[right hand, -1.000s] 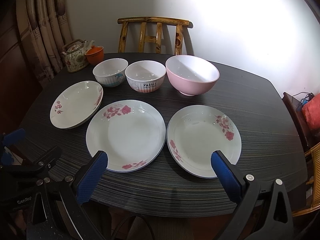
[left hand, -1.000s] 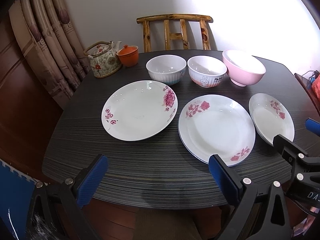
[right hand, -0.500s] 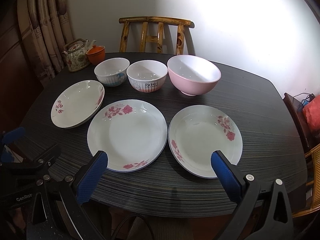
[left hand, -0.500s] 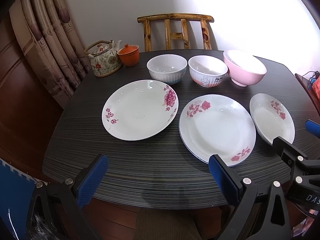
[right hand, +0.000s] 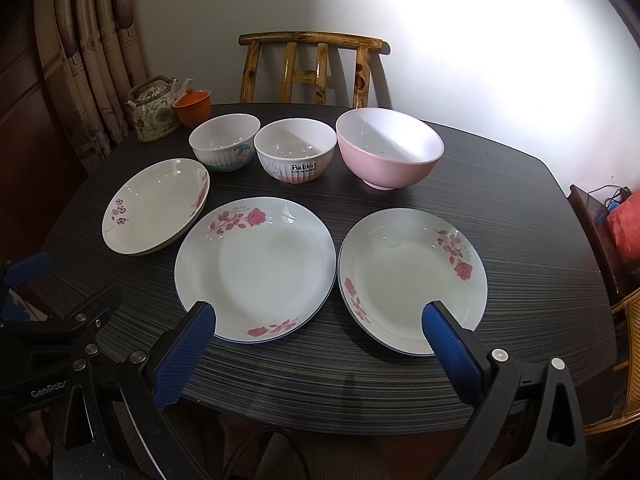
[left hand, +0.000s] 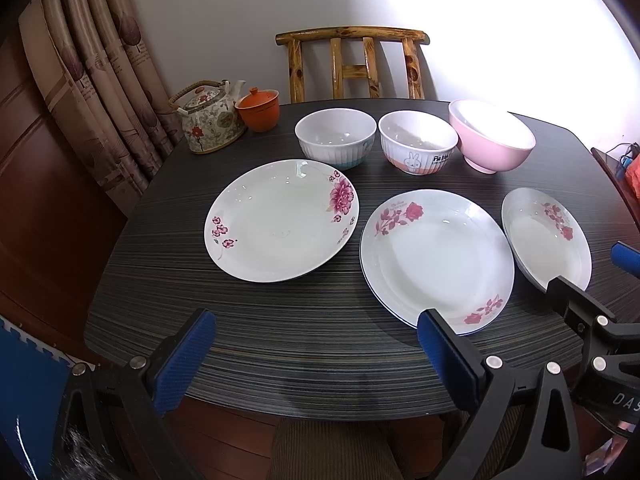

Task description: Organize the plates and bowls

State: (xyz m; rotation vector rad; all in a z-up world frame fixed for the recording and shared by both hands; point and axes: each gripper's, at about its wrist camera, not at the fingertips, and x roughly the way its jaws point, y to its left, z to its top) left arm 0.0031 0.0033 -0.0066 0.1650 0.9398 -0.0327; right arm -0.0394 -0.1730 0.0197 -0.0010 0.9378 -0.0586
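Nothing has moved since earlier: both tools, left [left hand: 316, 354] and right [right hand: 320, 350], hover wide open and empty over three plates [right hand: 256, 268] and three bowls [right hand: 295, 150] on the bench [right hand: 520, 216].

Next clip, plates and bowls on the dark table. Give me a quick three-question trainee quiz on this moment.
1. True or false: the pink bowl sits nested inside the rabbit bowl.
2. How many plates lie on the table?
3. Multiple choice: the left tongs and right tongs are A) both open and empty, B) both shut on plates, C) one holding a bowl.

Key: 1 false, they stand side by side; 2 three; 3 A.
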